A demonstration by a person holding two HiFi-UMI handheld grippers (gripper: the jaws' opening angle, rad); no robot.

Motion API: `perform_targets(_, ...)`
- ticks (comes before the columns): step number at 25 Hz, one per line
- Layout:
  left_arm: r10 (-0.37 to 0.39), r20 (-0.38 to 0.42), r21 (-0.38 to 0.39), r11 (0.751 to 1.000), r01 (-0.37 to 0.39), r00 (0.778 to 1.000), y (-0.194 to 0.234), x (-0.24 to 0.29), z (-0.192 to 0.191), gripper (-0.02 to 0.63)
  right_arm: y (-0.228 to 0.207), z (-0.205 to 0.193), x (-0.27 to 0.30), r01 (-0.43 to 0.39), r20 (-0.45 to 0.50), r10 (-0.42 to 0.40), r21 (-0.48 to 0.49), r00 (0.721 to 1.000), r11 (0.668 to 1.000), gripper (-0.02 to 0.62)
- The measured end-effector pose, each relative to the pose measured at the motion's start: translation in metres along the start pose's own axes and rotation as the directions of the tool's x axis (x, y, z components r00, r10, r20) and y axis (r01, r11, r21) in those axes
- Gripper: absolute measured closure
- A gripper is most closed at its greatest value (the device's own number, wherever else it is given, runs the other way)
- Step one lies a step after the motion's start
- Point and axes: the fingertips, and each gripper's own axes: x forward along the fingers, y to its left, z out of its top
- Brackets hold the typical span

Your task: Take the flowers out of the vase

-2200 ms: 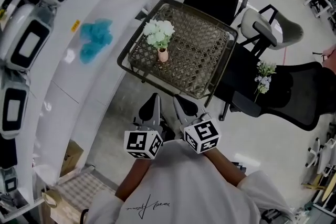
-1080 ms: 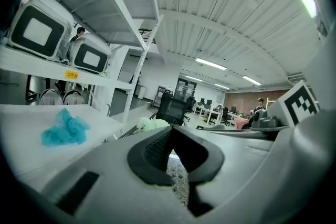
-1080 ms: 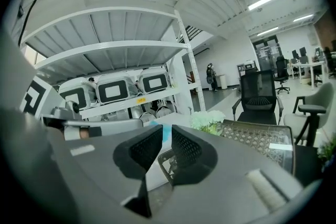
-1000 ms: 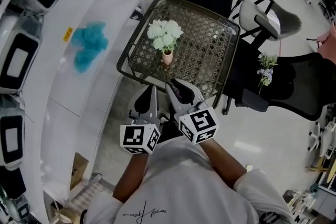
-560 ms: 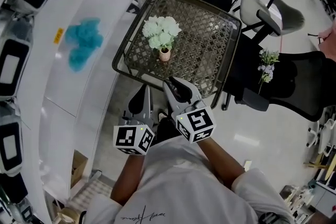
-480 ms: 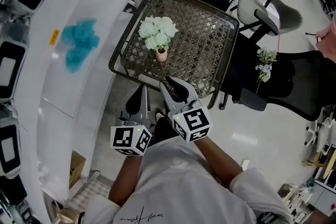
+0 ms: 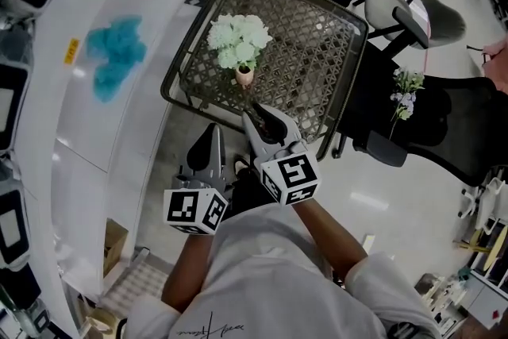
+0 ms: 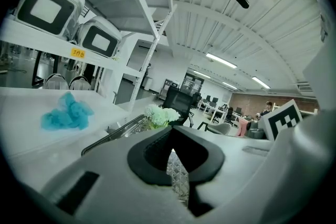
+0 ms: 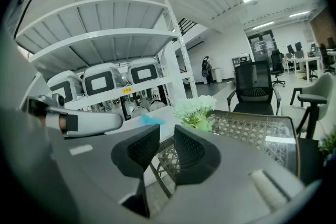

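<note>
head view, with both gripper views. the flowers [image 7: 238, 40], a bunch of pale white-green blooms, stand upright in a small pinkish vase [image 7: 244, 75]. the vase rests on a dark wire-mesh table [image 7: 184, 97], toward the table's left side and close to its near edge. nothing touches the flowers or the vase.

the right gripper [image 7: 260, 119] points at the vase from the near side, its tips over the table's near rim, close to the vase but apart from it. in the right gripper view its black fingers [image 9: 189, 152] stand a narrow gap apart, having just been opening, and nothing lies between them; the flowers show beyond and slightly right of the gap.

the left gripper [image 7: 211, 140] lies further back and to the left, off the table, over the floor between the table and a white counter [image 7: 95, 123]. in the left gripper view its fingers [image 8: 152, 152] meet at the tips with nothing held; only a thin slit behind the tips shows the mesh.

a crumpled blue cloth [image 7: 115, 59] lies on the counter, well apart from the table. a small sprig [image 7: 405, 91] of flowers rests on a black chair [image 7: 452, 131] to the table's right.
</note>
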Motion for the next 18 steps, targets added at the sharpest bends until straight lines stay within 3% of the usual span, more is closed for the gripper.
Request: perform_targets(18, 0.009, -0.036, -0.008, 1.000, -0.010, 0.999, 0.003, 0.023, -0.009, 0.604, -0.023, -0.016, 0.024, -0.003, -0.044, 0.004, 0.021, 0.999, 1.000, 0.485)
